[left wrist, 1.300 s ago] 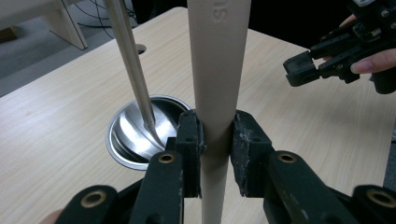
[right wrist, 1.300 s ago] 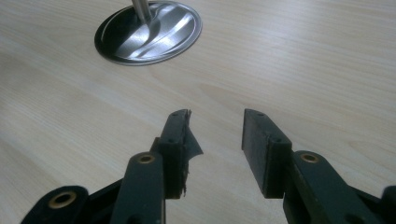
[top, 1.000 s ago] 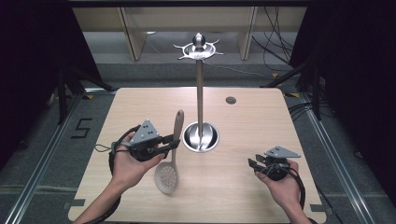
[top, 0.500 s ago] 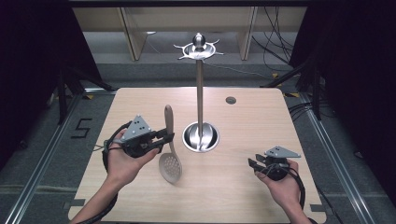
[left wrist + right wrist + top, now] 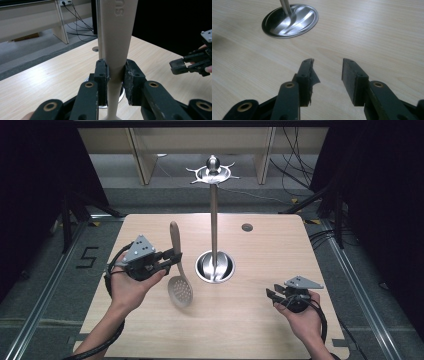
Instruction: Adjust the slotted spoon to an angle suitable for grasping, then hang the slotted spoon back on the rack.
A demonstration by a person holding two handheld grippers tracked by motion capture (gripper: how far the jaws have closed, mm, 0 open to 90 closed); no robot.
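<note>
Left gripper: clamped on the slotted spoon, lifted off the table
Right gripper: jaws apart, holding nothing

Both forearms are showing bare in the high view — no sleeves or gloves. Left gripper is wearing a black body with a grey three-cornered plate on top and a black cable looping under the wrist. Right gripper is looking the same: black housing, grey plate, black cable trailing by the hand. Up close the jaws are showing as matte black linkage arms with brass-coloured pivot rings, screw holes in the rectangular pads — one pad's facing is peeling and fraying.
</note>
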